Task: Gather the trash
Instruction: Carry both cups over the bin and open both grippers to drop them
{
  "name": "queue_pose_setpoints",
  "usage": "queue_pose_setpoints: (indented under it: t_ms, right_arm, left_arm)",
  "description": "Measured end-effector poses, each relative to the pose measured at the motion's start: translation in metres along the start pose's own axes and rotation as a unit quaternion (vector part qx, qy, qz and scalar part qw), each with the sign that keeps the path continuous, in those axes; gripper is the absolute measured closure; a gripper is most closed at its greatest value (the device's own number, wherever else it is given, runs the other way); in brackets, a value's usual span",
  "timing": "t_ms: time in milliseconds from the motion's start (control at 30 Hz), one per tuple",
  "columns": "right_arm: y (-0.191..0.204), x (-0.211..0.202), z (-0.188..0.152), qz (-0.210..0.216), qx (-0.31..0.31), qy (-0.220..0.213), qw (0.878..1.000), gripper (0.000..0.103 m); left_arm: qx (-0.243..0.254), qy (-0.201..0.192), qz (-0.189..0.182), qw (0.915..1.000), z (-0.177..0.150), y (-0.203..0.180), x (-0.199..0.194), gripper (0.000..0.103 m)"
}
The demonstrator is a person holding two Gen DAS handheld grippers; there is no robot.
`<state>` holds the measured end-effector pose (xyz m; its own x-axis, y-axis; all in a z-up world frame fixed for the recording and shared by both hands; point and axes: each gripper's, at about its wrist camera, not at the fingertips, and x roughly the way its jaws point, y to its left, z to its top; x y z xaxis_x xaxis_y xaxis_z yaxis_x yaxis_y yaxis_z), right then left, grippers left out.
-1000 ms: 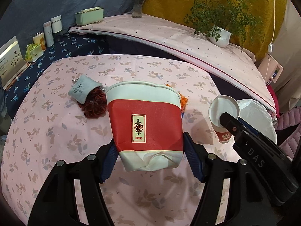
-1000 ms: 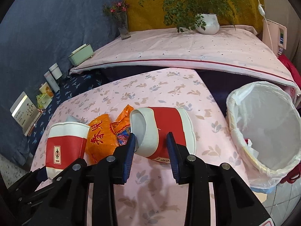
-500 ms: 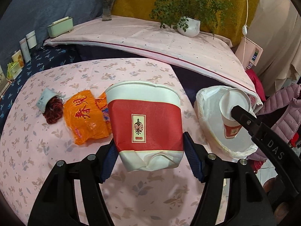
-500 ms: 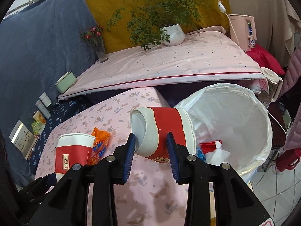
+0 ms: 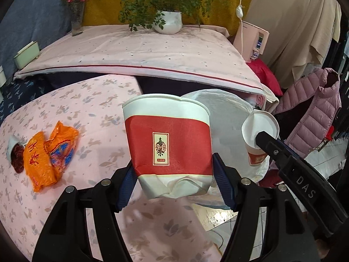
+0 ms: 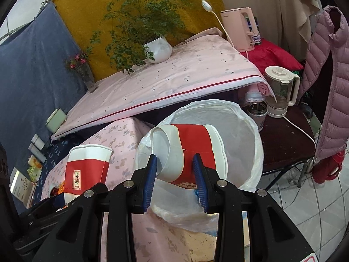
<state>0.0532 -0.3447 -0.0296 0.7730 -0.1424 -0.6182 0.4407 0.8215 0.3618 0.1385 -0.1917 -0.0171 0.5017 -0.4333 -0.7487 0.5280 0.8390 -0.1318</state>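
Observation:
My left gripper (image 5: 175, 181) is shut on an upright red-and-white paper cup (image 5: 168, 142) with a crumpled base, held above the table's right edge. That cup also shows in the right wrist view (image 6: 87, 168). My right gripper (image 6: 175, 175) is shut on a second red-and-white paper cup (image 6: 189, 152), lying sideways, held over the white-lined trash bin (image 6: 244, 131). The bin also shows in the left wrist view (image 5: 226, 118), as does the second cup (image 5: 259, 135). An orange snack wrapper (image 5: 48, 152) lies on the pink floral table (image 5: 91, 113).
A small grey pouch with dark red stuff (image 5: 15, 152) lies left of the wrapper. Behind stand a raised pink-covered surface (image 5: 141, 50) with a potted plant (image 5: 168, 21) and vase (image 5: 76, 17). A blender (image 6: 280, 89), kettle (image 6: 240, 28) and pink jacket (image 6: 327, 76) are at right.
Both grippers have swung right with their cups. The right cup has gone from over the table to over the bin. The left cup is now near the table's right edge.

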Motion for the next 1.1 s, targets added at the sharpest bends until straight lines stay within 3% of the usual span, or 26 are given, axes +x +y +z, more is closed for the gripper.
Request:
queue_pose_setpoints:
  t_ms: [133,267,967,1033,1100]
  right_arm:
    - [-0.018,0.0,0.005,-0.003,0.016,-0.001,1.0,0.07]
    - [-0.029,0.004,0.008,-0.005,0.023,0.0,1.0,0.07]
    - [-0.002,0.037,0.01,0.001,-0.007,0.016,1.0,0.067]
    - [0.002,0.039,0.009,-0.003,-0.011,0.016,1.0,0.063]
    - [0.004,0.039,0.009,-0.007,-0.01,0.013,1.0,0.053]
  left_arm:
    - [0.007,0.005,-0.016,0.9998,0.007,-0.015,0.013,0.039]
    - [0.001,-0.005,-0.02,0.9998,0.01,-0.021,0.019,0.024]
    - [-0.03,-0.005,0.044,0.9985,0.006,0.021,0.023,0.024]
    - [-0.034,-0.004,0.048,0.9983,0.005,0.026,0.023,0.024]
    - [-0.038,-0.003,0.051,0.998,0.004,0.031,0.023,0.024]
